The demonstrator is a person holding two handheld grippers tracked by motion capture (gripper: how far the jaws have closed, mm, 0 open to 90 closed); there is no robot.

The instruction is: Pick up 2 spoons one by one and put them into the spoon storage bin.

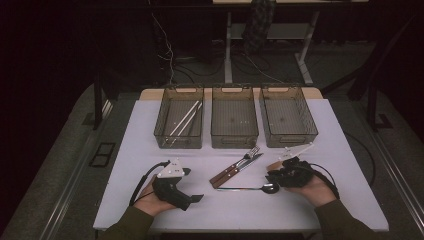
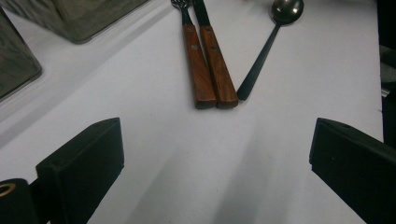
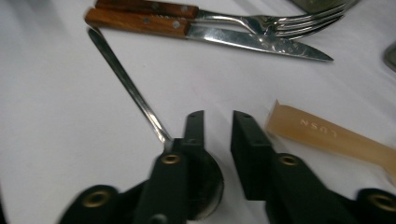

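Note:
A fork (image 1: 239,165) and a knife (image 1: 235,172) with wooden handles lie side by side mid-table. Beside them lies a metal spoon (image 1: 250,188), its bowl toward my right gripper (image 1: 272,179). In the right gripper view, the right gripper (image 3: 217,119) is open by a narrow gap with nothing between its jaws. The spoon (image 3: 130,88) has its bowl under the left jaw, its handle running away to the knife (image 3: 233,39) and fork (image 3: 243,19). My left gripper (image 1: 192,186) rests at the near left, jaws wide open and empty (image 2: 215,140), facing the fork (image 2: 196,70), knife (image 2: 217,70) and spoon (image 2: 261,56).
Three wire baskets stand in a row at the back: left (image 1: 160,125), middle (image 1: 234,137), right (image 1: 290,139). The left one holds pale sticks (image 1: 186,119). A tan lettered strip (image 3: 327,135) lies right of my right gripper. Bare table lies between the hands.

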